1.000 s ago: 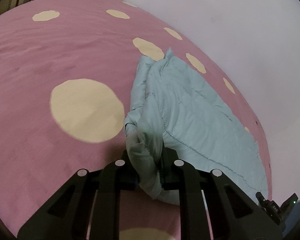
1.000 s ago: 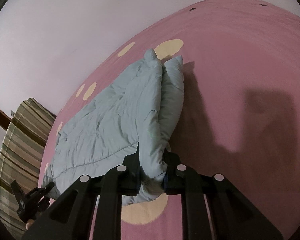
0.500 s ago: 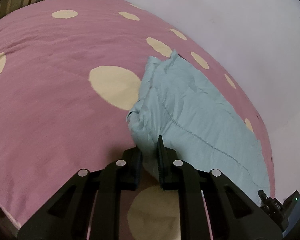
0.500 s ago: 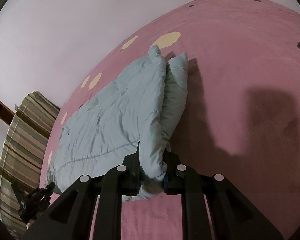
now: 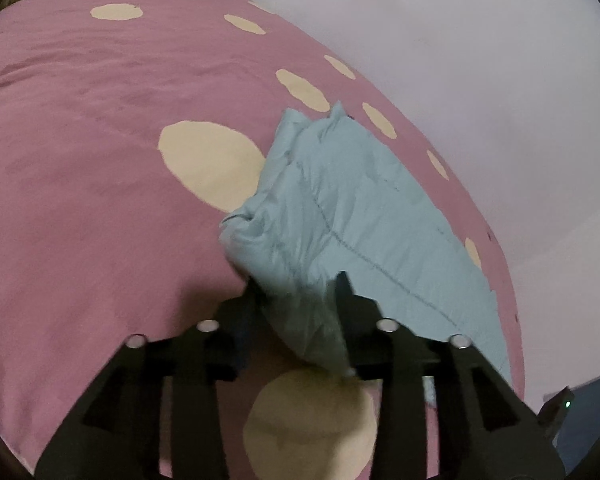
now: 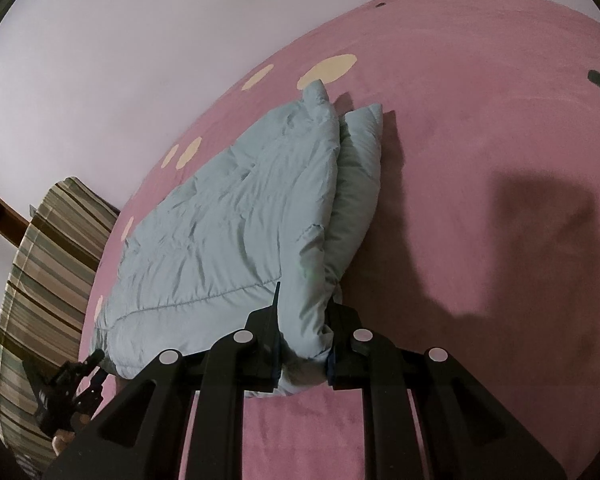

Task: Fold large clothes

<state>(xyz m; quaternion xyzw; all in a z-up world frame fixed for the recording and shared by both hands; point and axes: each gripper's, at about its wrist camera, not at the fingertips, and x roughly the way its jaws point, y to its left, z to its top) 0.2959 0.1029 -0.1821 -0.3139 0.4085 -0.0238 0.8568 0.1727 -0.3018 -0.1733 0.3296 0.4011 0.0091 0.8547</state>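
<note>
1. Right wrist view: the pale blue quilted garment (image 6: pixel 236 236) is padded and puffy, folded over on itself so that two thick layers stack along its right edge, with stitched seams running across the top. It lies on the pink bedcover (image 6: pixel 480 152), which carries cream dots, close to the edge by the white wall.
2. From the left wrist view the same garment (image 5: pixel 360 216) stretches away toward the upper right, its near corner bunched and rumpled.
3. My right gripper (image 6: pixel 302 340) is clenched on the garment's near folded corner, the fabric pinched between both pads.
4. My left gripper (image 5: pixel 300 312) has just been spreading its jaws. The bunched corner sits between them, touching the right finger (image 5: pixel 344 296); I cannot tell whether the left finger presses it.
5. Both grippers angle down toward the bed, one at each near corner of the garment.
6. A striped cushion (image 6: pixel 44 264) lies past the bedcover's far left edge.
</note>
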